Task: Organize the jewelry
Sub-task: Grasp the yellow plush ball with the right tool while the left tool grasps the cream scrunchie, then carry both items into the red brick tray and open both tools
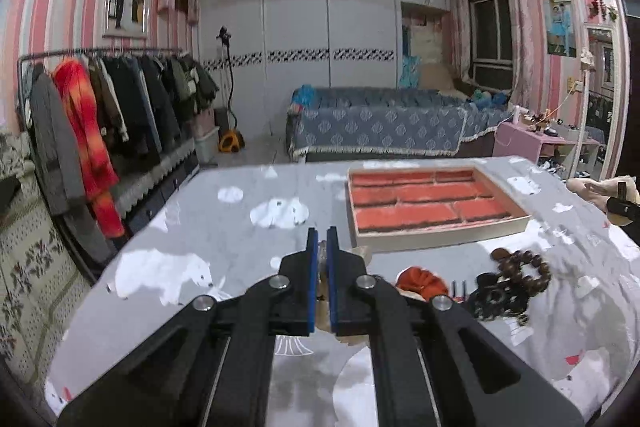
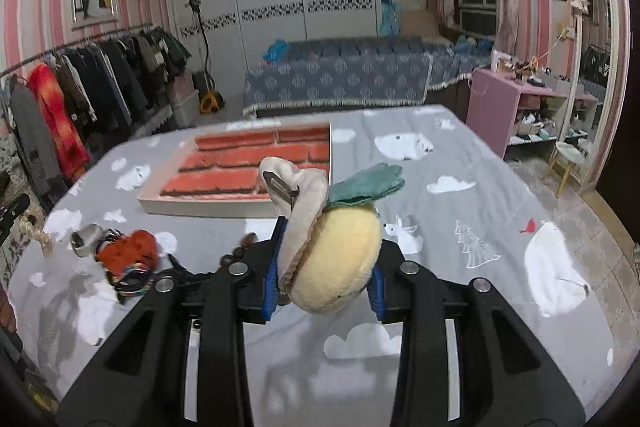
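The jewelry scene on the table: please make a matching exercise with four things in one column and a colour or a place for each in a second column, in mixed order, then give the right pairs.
Things
1. organizer tray
2. plush fruit clip
3. wooden bead bracelet
4. tablecloth

Descriptions
A. grey with white polar bears
B. held between the right gripper fingers
C. red lining, divided into compartments
D. dark brown, lying on the cloth in front of the tray

Pairs: 1-C, 2-B, 3-D, 4-A
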Tool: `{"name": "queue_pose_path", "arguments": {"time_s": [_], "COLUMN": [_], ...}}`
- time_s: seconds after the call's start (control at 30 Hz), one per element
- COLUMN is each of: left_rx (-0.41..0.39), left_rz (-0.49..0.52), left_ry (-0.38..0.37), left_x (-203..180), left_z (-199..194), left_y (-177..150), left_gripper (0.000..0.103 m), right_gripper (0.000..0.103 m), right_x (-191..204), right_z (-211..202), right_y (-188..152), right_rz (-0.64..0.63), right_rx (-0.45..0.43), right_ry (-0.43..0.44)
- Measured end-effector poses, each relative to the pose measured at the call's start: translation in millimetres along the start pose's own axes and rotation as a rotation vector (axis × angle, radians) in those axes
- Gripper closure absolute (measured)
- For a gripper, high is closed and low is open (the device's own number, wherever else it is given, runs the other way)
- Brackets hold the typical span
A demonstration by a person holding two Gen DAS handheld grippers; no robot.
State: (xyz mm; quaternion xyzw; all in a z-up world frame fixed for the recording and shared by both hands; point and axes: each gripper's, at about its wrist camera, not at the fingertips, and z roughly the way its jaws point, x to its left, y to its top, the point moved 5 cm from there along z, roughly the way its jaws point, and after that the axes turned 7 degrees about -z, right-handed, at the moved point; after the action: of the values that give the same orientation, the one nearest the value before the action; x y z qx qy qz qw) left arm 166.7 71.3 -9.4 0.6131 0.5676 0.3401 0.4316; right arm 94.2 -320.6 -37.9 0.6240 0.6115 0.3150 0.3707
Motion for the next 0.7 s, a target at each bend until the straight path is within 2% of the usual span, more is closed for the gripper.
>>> {"name": "queue_pose_path", "arguments": {"time_s": [0.17, 0.3, 0.53, 0.7], "left_rx": [-0.038, -0.071, -0.073, -0.072], "left_rz": [0.0, -0.006, -0.041, -0.03], "left_ry": [-0.007, 0.016, 0.013, 0.011], "left_x": [-5, -6, -12, -19], "left_z": [-21, -35, -48, -50], "left_y": [13, 21, 21, 23], "left_gripper": [0.099, 0.099, 0.099, 0.099], "right_gripper": [0.068, 0.068, 0.068, 0.068], "right_x": [-3, -4, -1, -1], "right_z": [-27, -40, -61, -69], "right_y": [-1, -3, -2, -1], "right_rz": [0.006, 0.002, 0.002, -0.006], "right_rx": [-0.034, -0.046, -0.088, -0.104], "right_ry": [0.005, -0.005, -0.014, -0.019]}}
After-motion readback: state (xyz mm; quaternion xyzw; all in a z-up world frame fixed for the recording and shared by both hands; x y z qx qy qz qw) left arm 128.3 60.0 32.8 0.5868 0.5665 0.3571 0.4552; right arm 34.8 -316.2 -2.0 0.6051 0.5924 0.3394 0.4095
